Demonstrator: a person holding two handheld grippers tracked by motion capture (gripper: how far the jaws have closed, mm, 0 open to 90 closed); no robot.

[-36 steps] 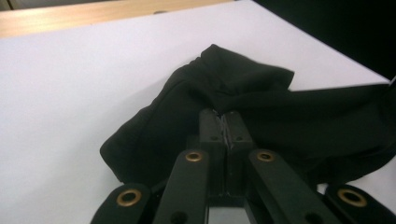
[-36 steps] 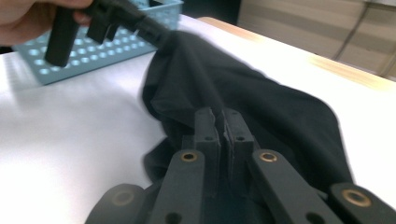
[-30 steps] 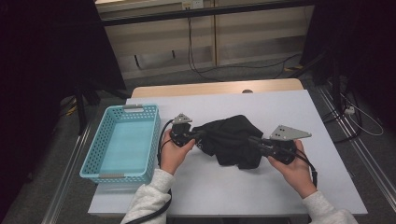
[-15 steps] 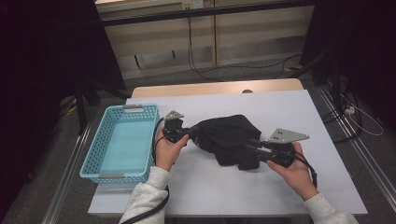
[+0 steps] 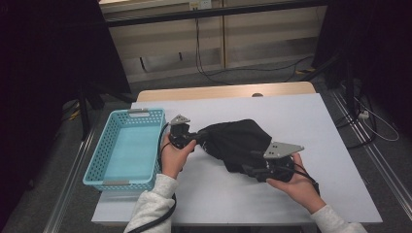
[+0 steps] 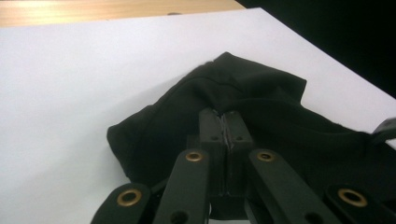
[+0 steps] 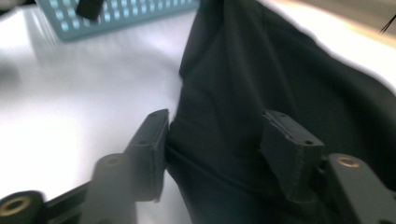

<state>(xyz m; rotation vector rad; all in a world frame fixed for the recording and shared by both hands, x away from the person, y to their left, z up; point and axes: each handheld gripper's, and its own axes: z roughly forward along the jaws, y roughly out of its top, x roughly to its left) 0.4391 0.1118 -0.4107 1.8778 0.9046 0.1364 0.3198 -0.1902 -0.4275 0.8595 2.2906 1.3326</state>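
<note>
- A person sits at the near edge of a white tabletop (image 5: 335,145), holding a gripper in each hand.
- A black cloth (image 5: 238,141) lies bunched in a loose heap near the middle of the tabletop, between the two hands.
- The left gripper (image 5: 194,138) is at the cloth's left end. Its fingers (image 6: 212,128) are clenched tight, with a thin fold of the black cloth (image 6: 261,98) pinched between them.
- The right gripper (image 5: 250,167) is at the cloth's near right corner, toward the near edge of the tabletop. Its fingers (image 7: 152,137) have just been opening and now stand apart. The cloth (image 7: 243,93) sits in the gap between them; the left finger is against its edge, but the fingers do not press it together.
- A light blue plastic basket (image 5: 97,170) stands along the left edge of the tabletop, just beside the left hand (image 5: 174,154). A black cable trails from that hand over the near edge.
</note>
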